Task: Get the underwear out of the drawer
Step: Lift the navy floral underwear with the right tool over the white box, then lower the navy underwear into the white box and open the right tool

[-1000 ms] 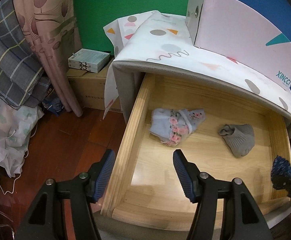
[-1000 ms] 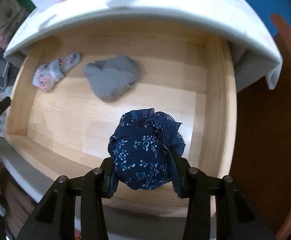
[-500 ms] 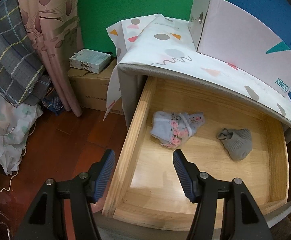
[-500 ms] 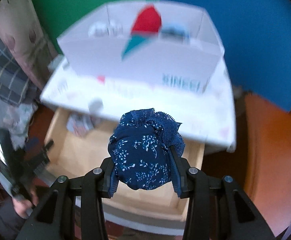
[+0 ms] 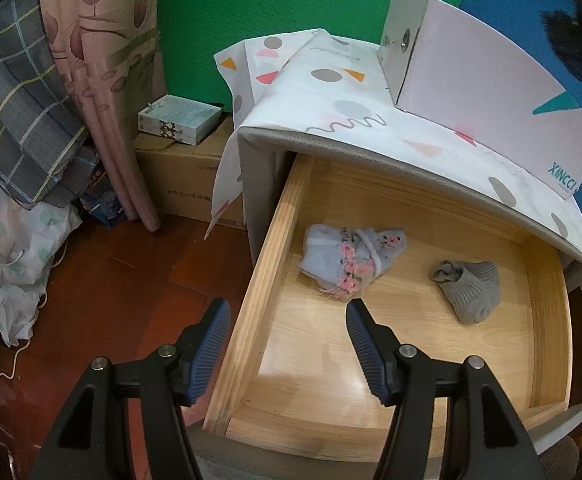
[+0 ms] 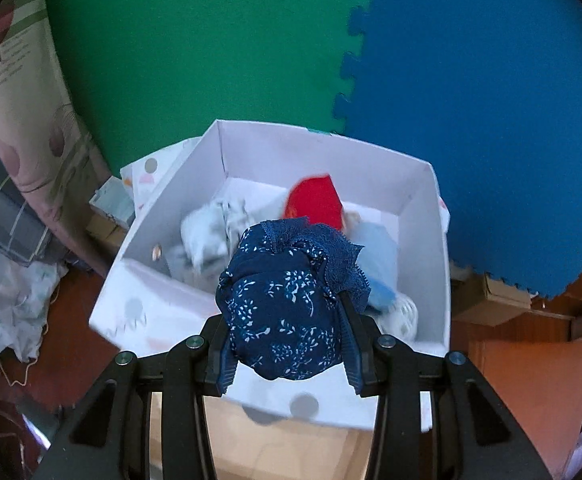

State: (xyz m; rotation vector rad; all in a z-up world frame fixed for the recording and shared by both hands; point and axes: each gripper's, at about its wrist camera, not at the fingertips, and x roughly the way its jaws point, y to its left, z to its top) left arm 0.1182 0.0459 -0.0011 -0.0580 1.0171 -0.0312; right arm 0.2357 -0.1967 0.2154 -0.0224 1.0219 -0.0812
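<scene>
The wooden drawer [image 5: 267,280] stands pulled out. Inside lie a light blue underwear with pink flowers [image 5: 351,258] and a grey underwear [image 5: 469,290]. My left gripper [image 5: 287,320] hangs open and empty above the drawer's front left corner, one finger on each side of the left wall. My right gripper [image 6: 287,344] is shut on a balled navy floral underwear [image 6: 283,300], held above the open white box [image 6: 427,200]. In the left wrist view that navy bundle [image 5: 571,52] shows as a dark blur at the top right.
The white box [image 5: 471,92] stands on the cabinet's patterned cloth top [image 5: 351,120] and holds a red garment [image 6: 315,200], a white one [image 6: 211,232] and a pale blue one [image 6: 379,256]. A cardboard carton [image 5: 187,176], curtain and bedding crowd the left.
My right gripper has risen out of the drawer with the navy underwear and now hangs over the white box. The left gripper has stayed put.
</scene>
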